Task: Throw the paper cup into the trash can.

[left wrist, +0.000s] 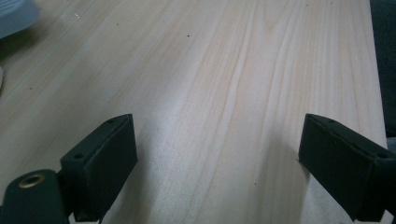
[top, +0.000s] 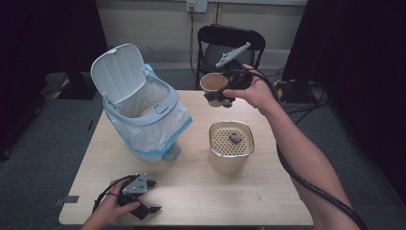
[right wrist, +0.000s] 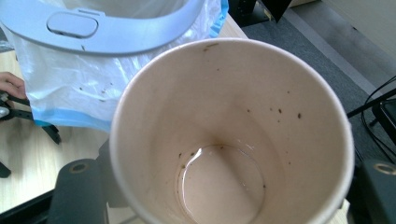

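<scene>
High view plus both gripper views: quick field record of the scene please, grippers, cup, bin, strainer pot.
right gripper: raised over the far side of the table, shut on the paper cup
paper cup: tilted, mouth toward the camera, thin film of brownish liquid and dark specks inside
left gripper: low at the near left of the table, jaws wide apart, nothing between them
bin: lid up, plastic liner in place, left of centre
strainer pot: upright on the table, perforated insert with a small dark lump on it
chair: behind the table
</scene>
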Motion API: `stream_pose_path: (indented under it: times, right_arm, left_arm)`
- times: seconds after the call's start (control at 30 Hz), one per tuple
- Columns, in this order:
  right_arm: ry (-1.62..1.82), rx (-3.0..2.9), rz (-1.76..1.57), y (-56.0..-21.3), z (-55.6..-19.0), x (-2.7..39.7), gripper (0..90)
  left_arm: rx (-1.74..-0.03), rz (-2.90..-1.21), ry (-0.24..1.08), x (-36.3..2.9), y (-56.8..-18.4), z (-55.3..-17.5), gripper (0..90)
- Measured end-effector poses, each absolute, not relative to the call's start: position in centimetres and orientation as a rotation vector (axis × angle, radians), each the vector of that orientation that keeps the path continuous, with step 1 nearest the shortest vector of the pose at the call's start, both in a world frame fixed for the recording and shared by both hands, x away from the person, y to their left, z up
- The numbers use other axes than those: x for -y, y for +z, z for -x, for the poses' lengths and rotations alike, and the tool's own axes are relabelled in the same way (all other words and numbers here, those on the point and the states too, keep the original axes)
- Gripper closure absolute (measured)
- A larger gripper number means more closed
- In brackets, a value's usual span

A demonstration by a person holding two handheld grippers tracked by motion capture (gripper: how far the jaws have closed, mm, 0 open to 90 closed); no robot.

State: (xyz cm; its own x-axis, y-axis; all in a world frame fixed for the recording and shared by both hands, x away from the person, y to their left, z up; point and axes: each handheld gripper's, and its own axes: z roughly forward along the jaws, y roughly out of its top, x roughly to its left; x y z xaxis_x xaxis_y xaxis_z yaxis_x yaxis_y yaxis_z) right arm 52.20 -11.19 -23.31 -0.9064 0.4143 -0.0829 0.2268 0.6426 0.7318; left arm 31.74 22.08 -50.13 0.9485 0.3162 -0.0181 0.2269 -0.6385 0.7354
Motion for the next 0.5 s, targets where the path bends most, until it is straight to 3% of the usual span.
stream_pose_path:
  times: [0.5]
  right_arm:
    - [1.143, -2.610, -0.500, -21.6, -52.8, 9.6, 27.2]
  left_arm:
    - [-0.379, -2.287, 0.142, -22.1, -50.1, -31.8, 10.7]
